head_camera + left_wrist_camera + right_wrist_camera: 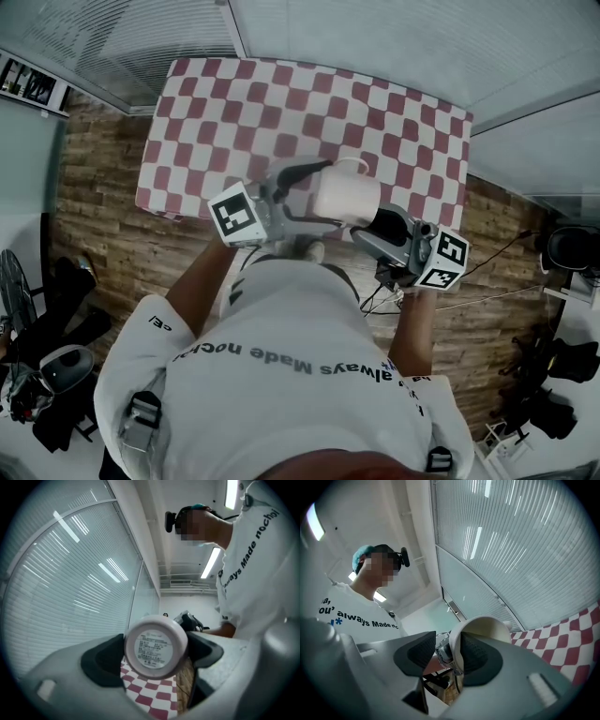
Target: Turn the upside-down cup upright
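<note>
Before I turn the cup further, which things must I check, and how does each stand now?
1. Left gripper holds cup: ok, both pads press its sides near the base.
2. Right gripper free of cup: not ok, the rim stands between its open jaws.
3. Cup upright: not ok, it lies level in the air.
4. Handle clear of both grippers: ok, it sticks out on the far side.
5. Table below cup: ok, checked cloth shows under it.
</note>
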Motion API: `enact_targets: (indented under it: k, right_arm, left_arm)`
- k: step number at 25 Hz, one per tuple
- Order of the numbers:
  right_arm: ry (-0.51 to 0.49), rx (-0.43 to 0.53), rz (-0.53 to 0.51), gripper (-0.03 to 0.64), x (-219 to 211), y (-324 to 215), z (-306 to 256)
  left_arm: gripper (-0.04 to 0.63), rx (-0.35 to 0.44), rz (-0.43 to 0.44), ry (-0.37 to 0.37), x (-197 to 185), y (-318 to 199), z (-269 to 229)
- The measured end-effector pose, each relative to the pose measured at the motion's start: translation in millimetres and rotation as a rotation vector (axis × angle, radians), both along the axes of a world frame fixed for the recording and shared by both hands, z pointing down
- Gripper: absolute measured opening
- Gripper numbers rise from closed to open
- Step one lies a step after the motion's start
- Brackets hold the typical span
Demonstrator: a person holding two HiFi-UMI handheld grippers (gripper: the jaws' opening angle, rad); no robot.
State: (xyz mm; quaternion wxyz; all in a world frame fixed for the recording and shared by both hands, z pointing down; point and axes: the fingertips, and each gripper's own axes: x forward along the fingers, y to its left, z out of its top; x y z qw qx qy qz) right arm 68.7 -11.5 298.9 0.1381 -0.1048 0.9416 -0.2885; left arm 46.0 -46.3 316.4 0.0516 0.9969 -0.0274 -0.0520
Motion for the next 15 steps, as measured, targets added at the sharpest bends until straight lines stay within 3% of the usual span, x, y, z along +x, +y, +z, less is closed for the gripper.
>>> enact_targets:
  k: [6, 15]
  right_arm:
    - [0.125, 0.026, 0.05, 0.195, 9, -5, 4]
    - [0.648, 0.239, 0.205, 0.373, 13, -16, 16]
  left_arm:
    - [0.417, 0.002, -0.016, 0.024, -4, -4, 0]
    - [0.416, 0.0, -0.028, 0.045, -7, -13, -4]
